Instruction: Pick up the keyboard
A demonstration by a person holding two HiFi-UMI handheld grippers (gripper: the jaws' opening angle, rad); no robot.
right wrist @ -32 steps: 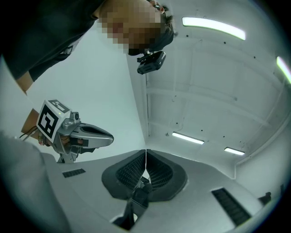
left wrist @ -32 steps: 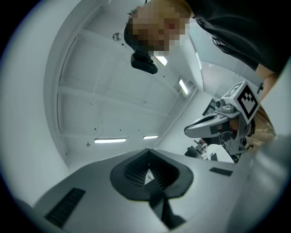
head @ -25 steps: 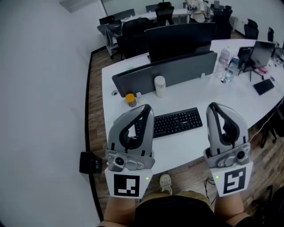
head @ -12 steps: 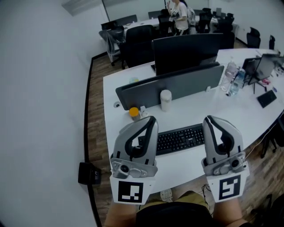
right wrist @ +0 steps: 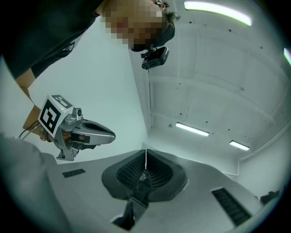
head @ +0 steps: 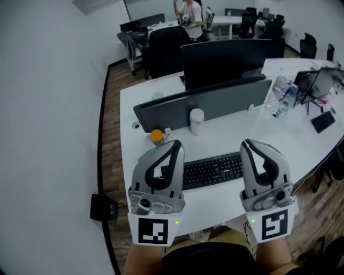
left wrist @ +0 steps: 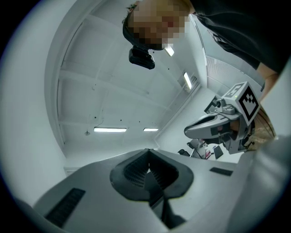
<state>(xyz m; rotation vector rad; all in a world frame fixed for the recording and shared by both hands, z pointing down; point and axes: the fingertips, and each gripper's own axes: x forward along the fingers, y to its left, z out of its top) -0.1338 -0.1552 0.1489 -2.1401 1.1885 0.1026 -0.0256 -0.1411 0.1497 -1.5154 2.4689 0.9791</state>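
1. Four containers stand on the white desk [head: 226,137]. They are a white cylindrical cup [head: 196,121], a small jar with an orange lid [head: 156,135], and two clear bottles [head: 279,88] side by side at the right. The contents of none of them can be made out.
2. The black keyboard [head: 210,170] lies flat on the desk near its front edge, in front of the cup and the jar and apart from both.
3. Seen from the head view, the left gripper [head: 171,147] covers the keyboard's left end and the right gripper [head: 250,146] covers its right end. Only the middle stretch of keys shows between them.
4. Each gripper view looks up at the ceiling lights. The left gripper's jaws are pressed together with nothing between them, and the right gripper's jaws are the same.
5. A long grey divider panel [head: 215,102] runs behind the keyboard, with a black monitor [head: 226,56] behind it.
6. At the desk's right end sit an open laptop [head: 318,80] and a flat black device [head: 322,121].
7. Black office chairs [head: 164,48] stand beyond the desk, and a person [head: 191,11] stands at a far table.
8. A black box [head: 104,207] sits on the wooden floor by the wall.
9. Each gripper's cube carries a black-and-white square marker. No lettering or brand can be read anywhere.
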